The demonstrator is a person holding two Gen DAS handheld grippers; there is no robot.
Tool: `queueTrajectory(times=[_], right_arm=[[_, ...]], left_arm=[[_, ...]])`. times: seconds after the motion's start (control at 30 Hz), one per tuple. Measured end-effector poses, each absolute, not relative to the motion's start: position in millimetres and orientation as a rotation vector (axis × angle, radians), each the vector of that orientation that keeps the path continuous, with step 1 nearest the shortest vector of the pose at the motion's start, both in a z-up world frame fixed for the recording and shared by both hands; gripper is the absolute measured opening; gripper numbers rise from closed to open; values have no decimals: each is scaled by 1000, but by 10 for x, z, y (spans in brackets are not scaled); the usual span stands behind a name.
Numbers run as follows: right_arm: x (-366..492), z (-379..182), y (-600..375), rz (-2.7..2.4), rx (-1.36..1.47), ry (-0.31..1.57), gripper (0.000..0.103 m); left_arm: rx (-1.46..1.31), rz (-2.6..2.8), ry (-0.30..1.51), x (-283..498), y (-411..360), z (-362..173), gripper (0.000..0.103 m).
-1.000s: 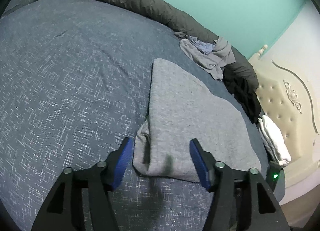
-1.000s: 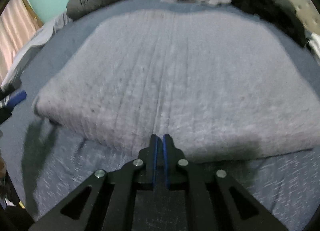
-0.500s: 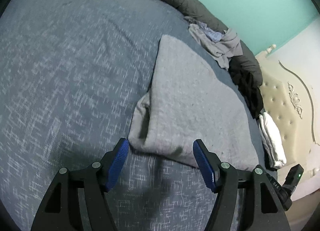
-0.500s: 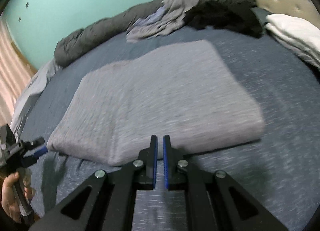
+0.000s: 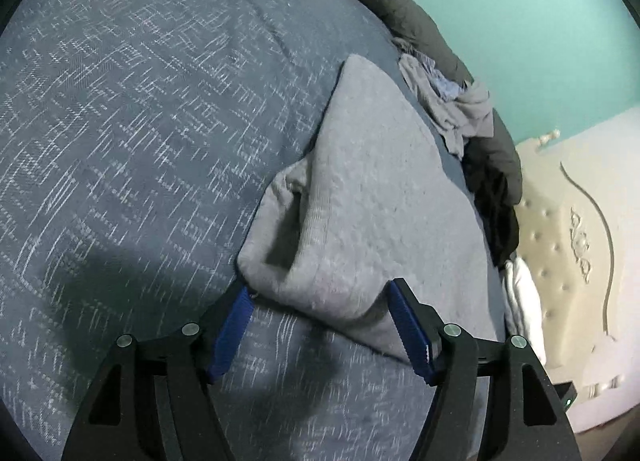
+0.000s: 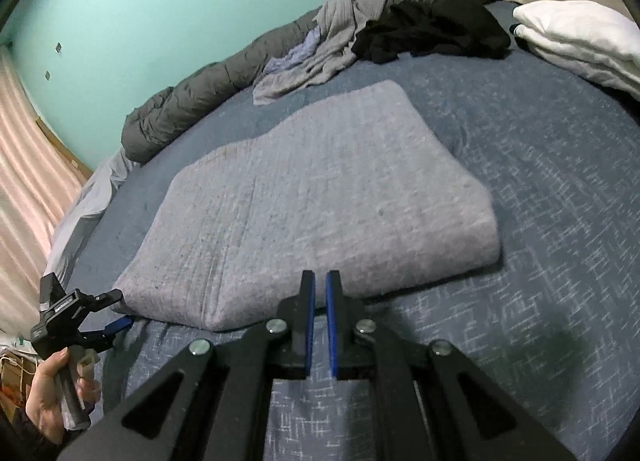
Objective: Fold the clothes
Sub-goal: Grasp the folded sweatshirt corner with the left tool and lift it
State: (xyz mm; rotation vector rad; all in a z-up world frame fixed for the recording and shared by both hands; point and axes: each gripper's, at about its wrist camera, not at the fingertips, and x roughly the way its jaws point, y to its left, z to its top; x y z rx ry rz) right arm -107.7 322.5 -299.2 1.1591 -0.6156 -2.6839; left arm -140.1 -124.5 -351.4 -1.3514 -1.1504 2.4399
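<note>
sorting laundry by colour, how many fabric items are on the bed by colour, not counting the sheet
grey: 3 (folded grey knit garment, crumpled light grey garment, rolled dark grey duvet)
black: 1 (crumpled black garment)
white: 1 (folded white stack)
blue-lilac: 1 (small crumpled blue-lilac piece)
total: 6

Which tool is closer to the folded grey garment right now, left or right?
Left. The left tool is open, straddling the near corner of the grey garment. The right tool is shut, just short of the garment's near edge, empty.
</note>
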Motion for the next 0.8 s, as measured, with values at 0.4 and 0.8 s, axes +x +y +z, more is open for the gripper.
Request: queueTrajectory(times=[0.4,0.8], right_arm=[[-1090,-3076,3407,-2664,1141,-705,5],[-1035,-3035,3649,-2687,1102,-775,5]], left_arm=[[-1271,2502,-1061,-1447,-1123,-3501,19],[-1077,2522,-943,-1542,-717,-2795,10]])
